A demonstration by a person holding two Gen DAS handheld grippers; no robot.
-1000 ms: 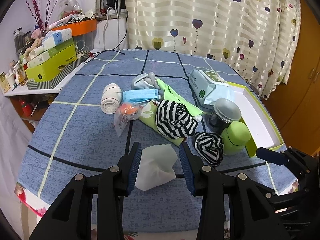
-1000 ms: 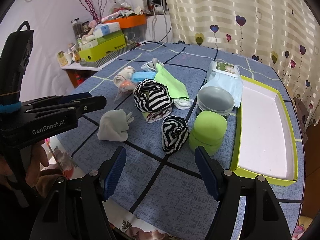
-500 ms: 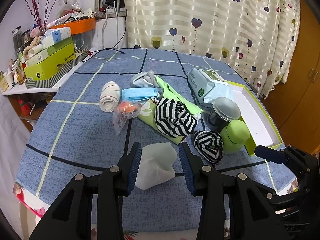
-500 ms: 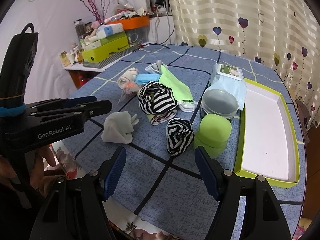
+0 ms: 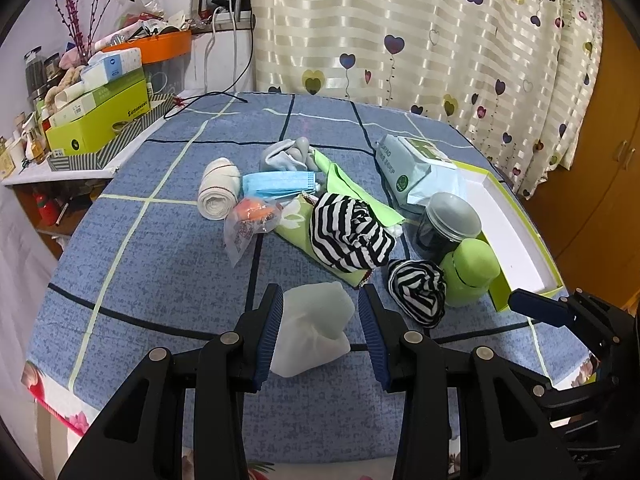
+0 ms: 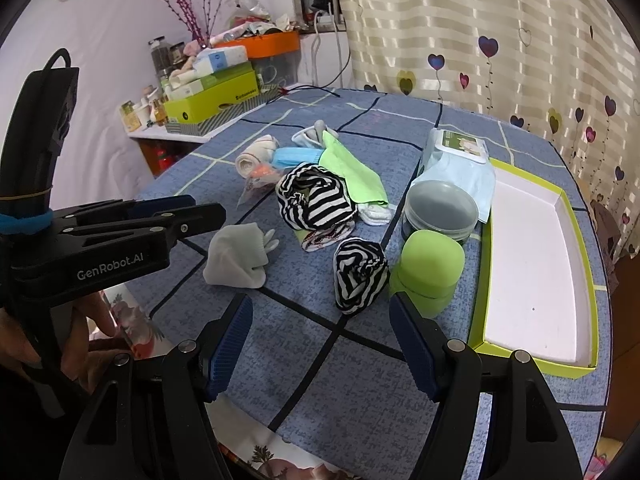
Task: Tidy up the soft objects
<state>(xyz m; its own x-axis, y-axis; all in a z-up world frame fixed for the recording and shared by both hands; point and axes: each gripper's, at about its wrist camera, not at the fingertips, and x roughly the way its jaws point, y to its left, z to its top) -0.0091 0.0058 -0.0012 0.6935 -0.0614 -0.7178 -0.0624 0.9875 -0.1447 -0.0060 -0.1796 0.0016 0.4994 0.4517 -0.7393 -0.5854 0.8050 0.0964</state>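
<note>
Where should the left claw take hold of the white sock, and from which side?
Grip the white sock across its bulky middle, coming from above and the near edge. It lies as a soft bunched lump between the open left claw, apart from the striped pile, so closing straight across should gather it.

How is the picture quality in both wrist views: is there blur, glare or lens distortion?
Left wrist view: sharp, evenly lit, with dark corners and the blue checked cloth bulging from fisheye distortion. Right wrist view: also sharp; the striped curtain shines softly, and the white tray is bright but not washed out.
</note>
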